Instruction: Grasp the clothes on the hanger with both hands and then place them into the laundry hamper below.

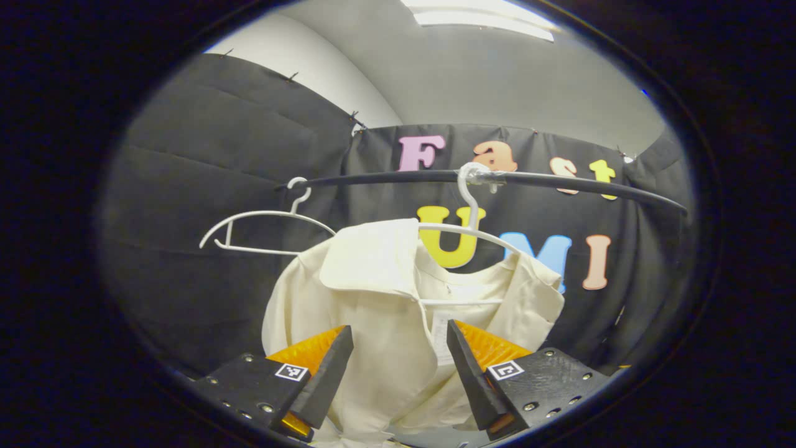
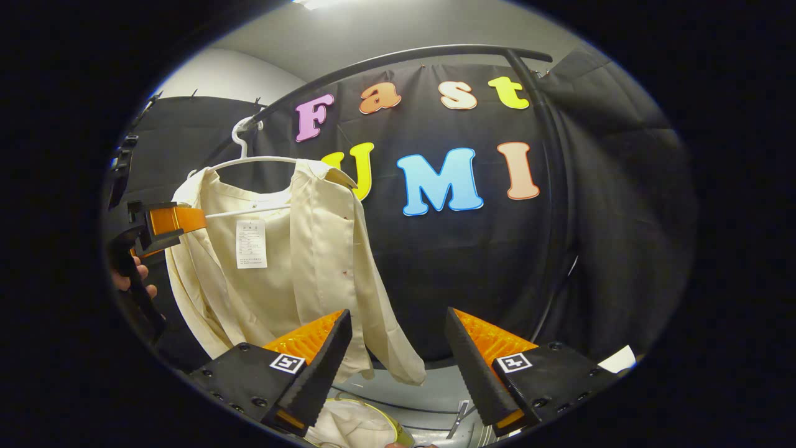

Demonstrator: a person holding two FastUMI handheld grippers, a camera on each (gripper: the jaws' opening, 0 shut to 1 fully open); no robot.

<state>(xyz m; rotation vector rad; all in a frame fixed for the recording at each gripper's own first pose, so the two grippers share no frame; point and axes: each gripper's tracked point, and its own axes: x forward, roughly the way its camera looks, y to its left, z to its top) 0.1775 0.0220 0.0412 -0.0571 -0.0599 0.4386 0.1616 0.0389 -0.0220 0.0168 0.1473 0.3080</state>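
A cream shirt is hanging on a white hanger from a black rail, showing a white label. Beside it, an empty white hanger is hanging against black cloth, under a pale grey ceiling.

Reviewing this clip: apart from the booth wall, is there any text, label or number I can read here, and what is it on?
No text here is legible.
Tag inside the shirt: printed lines, too small to read.
Markers on the left gripper and right gripper: square coded patterns, no words or numbers.
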